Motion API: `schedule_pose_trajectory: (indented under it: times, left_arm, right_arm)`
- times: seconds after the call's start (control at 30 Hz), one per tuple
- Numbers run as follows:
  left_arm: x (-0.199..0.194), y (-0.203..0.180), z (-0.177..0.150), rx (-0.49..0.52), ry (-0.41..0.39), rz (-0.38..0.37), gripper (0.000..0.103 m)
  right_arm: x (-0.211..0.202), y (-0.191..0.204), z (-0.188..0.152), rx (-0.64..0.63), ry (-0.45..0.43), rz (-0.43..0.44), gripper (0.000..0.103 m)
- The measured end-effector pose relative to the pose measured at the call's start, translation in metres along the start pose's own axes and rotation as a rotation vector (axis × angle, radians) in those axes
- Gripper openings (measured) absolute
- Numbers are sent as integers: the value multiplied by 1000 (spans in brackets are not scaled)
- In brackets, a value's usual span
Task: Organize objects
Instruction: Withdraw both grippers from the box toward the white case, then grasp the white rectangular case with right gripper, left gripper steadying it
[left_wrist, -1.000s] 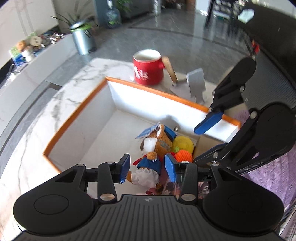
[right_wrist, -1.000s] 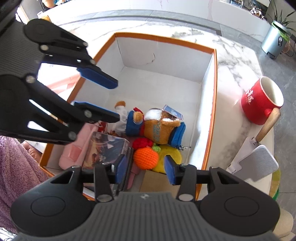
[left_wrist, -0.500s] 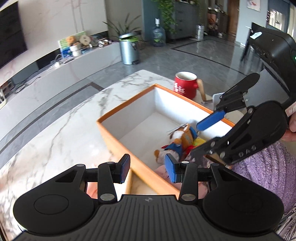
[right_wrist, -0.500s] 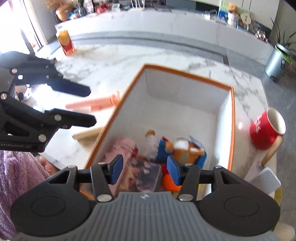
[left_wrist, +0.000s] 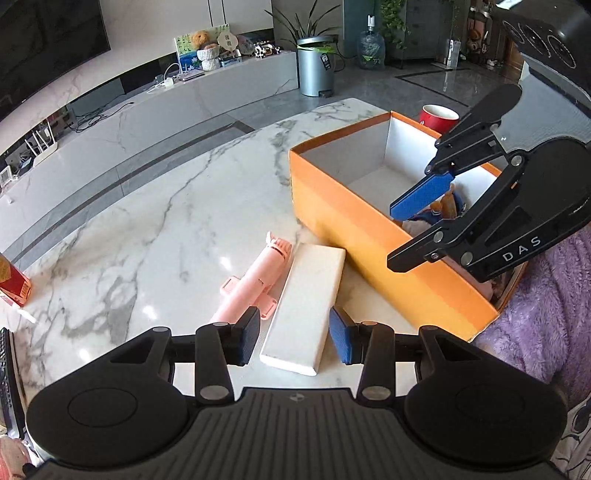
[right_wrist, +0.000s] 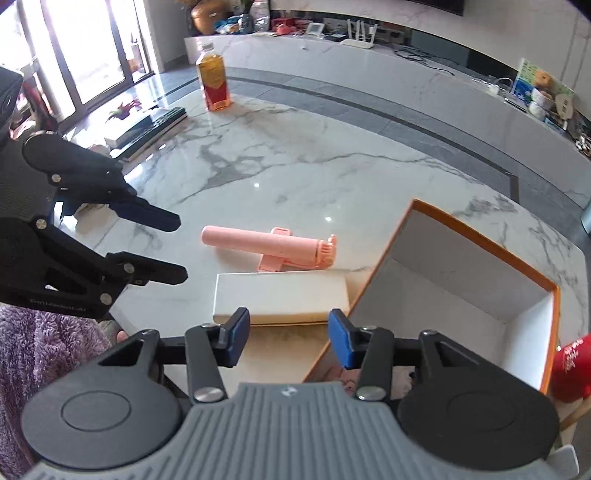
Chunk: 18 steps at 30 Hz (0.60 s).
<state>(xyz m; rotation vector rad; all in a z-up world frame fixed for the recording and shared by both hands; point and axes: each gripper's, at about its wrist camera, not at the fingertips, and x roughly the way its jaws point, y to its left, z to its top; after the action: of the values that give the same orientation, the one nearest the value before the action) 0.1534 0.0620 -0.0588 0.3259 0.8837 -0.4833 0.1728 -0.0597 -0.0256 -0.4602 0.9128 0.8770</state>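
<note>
**Both grippers spread over the marble worktop beside the box**

The left gripper (left_wrist: 293, 341) hangs low over the worktop (left_wrist: 155, 221), fingers spread wide and empty, straddling the near end of a white slab (left_wrist: 304, 304) without touching it. The right gripper (right_wrist: 288, 341) hovers at the corner of the orange box (left_wrist: 373, 236), its blue-padded fingers likewise parted and holding nothing; seen from the left wrist it reaches in over the box's near wall, with "DAS" printed in pale letters on its black frame.

The slab is flat, rectangular and matte, lying with one end against the box wall. Touching its long side is a pink tube (right_wrist: 266, 248), smooth plastic with a ribbed end and a flat bracket, possibly a small fan, though the view is too poor to be sure. The box is white inside, orange outside, with soft toys (left_wrist: 439, 210) at its near end. A red mug (left_wrist: 439, 114) with white characters stands behind it. A bottle (right_wrist: 214, 83) of amber liquid, red-labelled, stands near the far worktop edge.
</note>
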Motion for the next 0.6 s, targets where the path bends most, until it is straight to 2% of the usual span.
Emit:
schedule_pose_trajectory:
  times: [0.23, 0.43, 0.6]
  left_arm:
    - [26, 6, -13, 6, 28, -77, 50]
    - [64, 2, -24, 43, 85, -62, 63]
    - [90, 2, -28, 58, 125, -55, 71]
  right_arm:
    - [57, 19, 21, -233, 115, 46, 45]
    - [99, 26, 27, -397, 220, 59, 45]
    - [122, 21, 30, -473, 299, 52, 46]
